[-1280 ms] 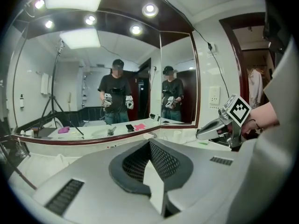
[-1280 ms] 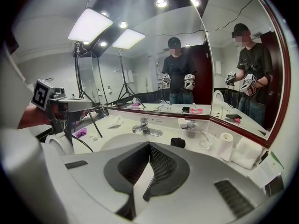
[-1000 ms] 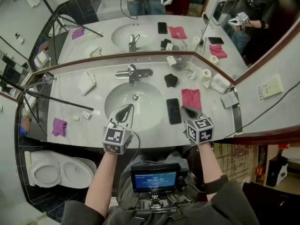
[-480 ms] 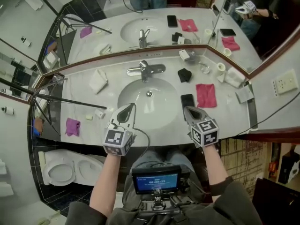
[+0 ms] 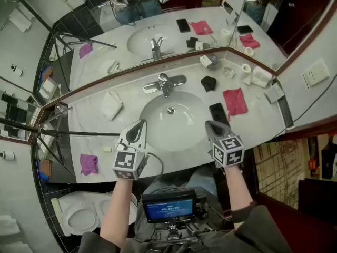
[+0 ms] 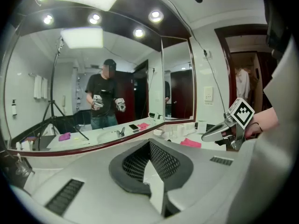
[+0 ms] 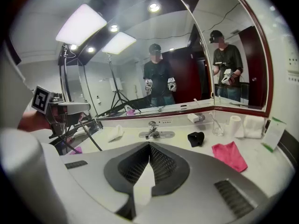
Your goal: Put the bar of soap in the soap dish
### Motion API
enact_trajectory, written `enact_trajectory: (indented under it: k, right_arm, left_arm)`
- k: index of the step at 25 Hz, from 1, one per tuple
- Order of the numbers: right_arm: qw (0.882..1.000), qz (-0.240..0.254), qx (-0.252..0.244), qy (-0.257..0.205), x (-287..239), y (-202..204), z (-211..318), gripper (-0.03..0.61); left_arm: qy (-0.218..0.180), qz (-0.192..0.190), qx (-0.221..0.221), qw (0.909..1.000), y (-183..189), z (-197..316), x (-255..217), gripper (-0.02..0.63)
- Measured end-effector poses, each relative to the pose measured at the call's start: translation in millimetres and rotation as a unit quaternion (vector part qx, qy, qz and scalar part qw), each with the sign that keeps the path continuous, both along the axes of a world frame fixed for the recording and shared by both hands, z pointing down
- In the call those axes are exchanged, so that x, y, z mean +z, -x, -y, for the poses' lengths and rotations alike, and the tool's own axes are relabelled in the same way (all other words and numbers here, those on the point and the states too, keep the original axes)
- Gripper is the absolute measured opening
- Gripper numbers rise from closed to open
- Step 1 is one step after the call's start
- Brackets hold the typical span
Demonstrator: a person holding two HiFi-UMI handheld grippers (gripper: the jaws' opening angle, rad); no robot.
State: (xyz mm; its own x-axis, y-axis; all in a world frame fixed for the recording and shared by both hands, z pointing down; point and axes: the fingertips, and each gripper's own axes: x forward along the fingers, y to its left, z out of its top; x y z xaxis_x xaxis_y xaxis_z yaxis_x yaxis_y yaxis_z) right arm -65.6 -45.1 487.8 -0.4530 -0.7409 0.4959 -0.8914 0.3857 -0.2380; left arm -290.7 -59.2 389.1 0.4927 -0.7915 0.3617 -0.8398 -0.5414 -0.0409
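A small pale bar [image 5: 107,149], which looks like the soap, lies on the counter left of the sink [image 5: 158,136], near the front edge. A small white and grey holder [image 5: 206,60] stands by the mirror; I cannot tell if it is the soap dish. My left gripper [image 5: 138,126] hovers over the sink's front left rim, shut and empty, its jaws [image 6: 149,146] meeting. My right gripper [image 5: 209,124] is over the sink's front right rim beside a black phone [image 5: 218,112], also shut and empty [image 7: 149,147]. Each shows in the other's view [image 6: 219,132] [image 7: 70,107].
A faucet [image 5: 164,82] stands behind the basin. A white folded cloth [image 5: 111,105] and a purple cloth [image 5: 88,163] lie left. A black lump [image 5: 208,83], pink cloth [image 5: 235,101], glass [image 5: 229,73], paper roll [image 5: 246,68] and white towel [image 5: 261,77] sit right. Tripod legs [image 5: 79,134] cross the left counter.
Both grippers have shifted left along the counter's front: the right one has gone from right of the phone to its left. The head view has also swung. Both stay shut.
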Motion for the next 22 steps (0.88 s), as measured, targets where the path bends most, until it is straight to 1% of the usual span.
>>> enact_trajectory:
  k: [3, 5, 9, 12, 17, 21, 22]
  right_arm:
    - [1.0, -0.006, 0.029, 0.008, 4, 29, -14, 0.02]
    - [0.999, -0.011, 0.044, 0.007, 6, 40, -18, 0.02]
    - [0.998, -0.017, 0.054, 0.012, 11, 58, -32, 0.02]
    - [0.998, -0.031, 0.051, 0.008, 8, 63, -28, 0.02]
    - [0.997, -0.056, 0.053, 0.0, 12, 57, -12, 0.02]
    - [0.995, -0.095, 0.041, -0.002, 13, 48, 10, 0.023]
    - [0.994, -0.102, 0.039, -0.002, 17, 43, 17, 0.033]
  left_arm:
    - [0.002, 0.006, 0.053, 0.9986, 15, 4, 5, 0.0]
    - [0.004, 0.005, 0.073, 0.9973, 21, 7, 10, 0.0]
    - [0.005, 0.002, 0.092, 0.9958, 32, 10, 14, 0.0]
    - [0.004, -0.004, 0.095, 0.9955, 35, 16, 12, 0.0]
    - [0.008, 0.004, 0.114, 0.9934, 24, 26, 17, 0.0]
    - [0.011, 0.017, 0.135, 0.9907, 0, 38, 26, 0.0]
    - [0.01, 0.023, 0.14, 0.9899, -6, 42, 28, 0.0]
